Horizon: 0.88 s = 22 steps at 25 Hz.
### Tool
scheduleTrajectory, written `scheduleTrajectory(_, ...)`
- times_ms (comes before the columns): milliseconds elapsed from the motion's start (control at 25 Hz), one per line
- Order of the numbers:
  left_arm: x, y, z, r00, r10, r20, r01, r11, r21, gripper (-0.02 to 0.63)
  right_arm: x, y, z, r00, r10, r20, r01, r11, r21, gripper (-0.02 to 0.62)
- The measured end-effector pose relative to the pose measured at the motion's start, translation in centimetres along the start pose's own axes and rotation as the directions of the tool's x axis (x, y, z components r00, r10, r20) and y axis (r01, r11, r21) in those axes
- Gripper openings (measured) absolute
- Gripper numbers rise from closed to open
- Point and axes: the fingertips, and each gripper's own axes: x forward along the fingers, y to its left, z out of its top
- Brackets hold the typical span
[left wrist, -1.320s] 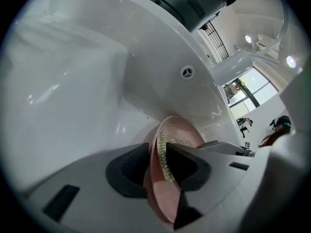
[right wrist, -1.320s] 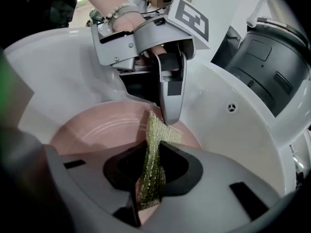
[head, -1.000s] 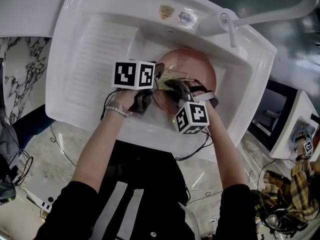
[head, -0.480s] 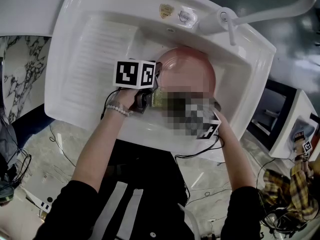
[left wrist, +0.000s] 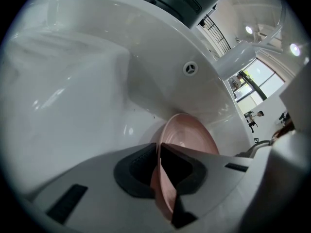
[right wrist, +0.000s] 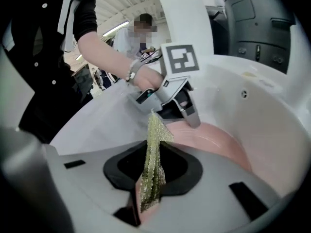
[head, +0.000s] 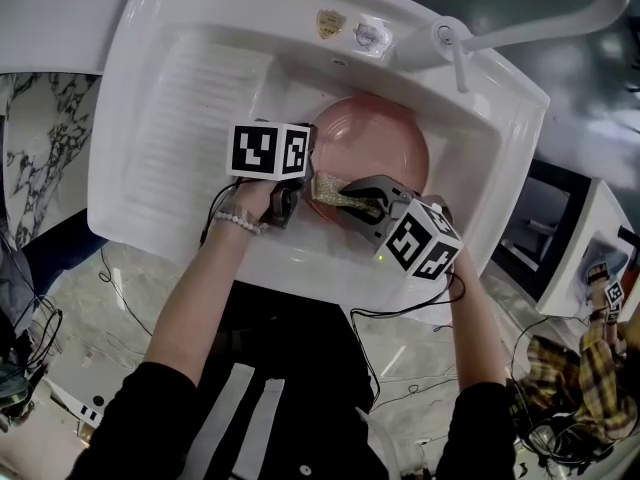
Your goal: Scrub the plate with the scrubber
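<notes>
The left gripper had just been closing its fingers, and they were pinched on the near rim of the pink plate, one pad on each face. The right gripper kept its fingers clenched on a yellow-green mesh scrubber, which stood up between the pads with its free end reaching toward the left gripper. From the head view, the scrubber lay over the plate's near edge, just beside the left fingers. The plate sat in the basin of a white sink, with the faucet at the far corner.
</notes>
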Motion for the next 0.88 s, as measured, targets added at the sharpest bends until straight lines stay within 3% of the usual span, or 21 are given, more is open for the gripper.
scheduleTrajectory(80, 0.0, 0.0, 0.0, 1.0, 0.002, 0.004, -0.002, 1.0, 0.003, 0.027, -0.7, -2.1, 0.4, 0.994, -0.11, 0.024, 0.11, 0.994, 0.004, 0.074)
scheduleTrajectory(160, 0.0, 0.1, 0.0, 1.0, 0.003, 0.005, -0.003, 1.0, 0.003, 0.026, -1.4, -4.7, 0.2, 0.969, -0.248, 0.023, 0.248, 0.969, -0.01, 0.074)
scheduleTrajectory(240, 0.0, 0.0, 0.0, 1.0, 0.002, 0.004, -0.002, 1.0, 0.002, 0.026, -2.2, -7.4, -0.3, 0.918, -0.396, 0.008, 0.396, 0.918, -0.019, 0.074)
scheduleTrajectory(320, 0.0, 0.0, -0.1, 1.0, 0.003, 0.004, -0.003, 1.0, 0.002, 0.027, -2.9, -10.0, -1.0, 0.849, -0.528, -0.021, 0.527, 0.849, -0.026, 0.074)
scheduleTrajectory(400, 0.0, 0.0, -0.1, 1.0, 0.003, 0.003, -0.003, 1.0, 0.002, 0.026, -3.4, -11.8, -1.9, 0.79, -0.611, -0.06, 0.61, 0.792, -0.036, 0.074)
scheduleTrajectory(440, 0.0, 0.0, -0.1, 1.0, 0.002, 0.004, -0.002, 1.0, 0.002, 0.027, -3.4, -12.3, -2.3, 0.773, -0.63, -0.076, 0.629, 0.776, -0.041, 0.074)
scheduleTrajectory(640, 0.0, 0.1, 0.0, 1.0, 0.004, 0.004, -0.004, 1.0, 0.004, 0.026, -2.3, -12.9, -3.4, 0.766, -0.63, -0.125, 0.624, 0.776, -0.09, 0.074)
scheduleTrajectory(880, 0.0, 0.2, -0.1, 1.0, 0.01, 0.005, -0.01, 1.0, 0.009, 0.026, -0.4, -12.7, -4.6, 0.8, -0.582, -0.149, 0.575, 0.813, -0.089, 0.075)
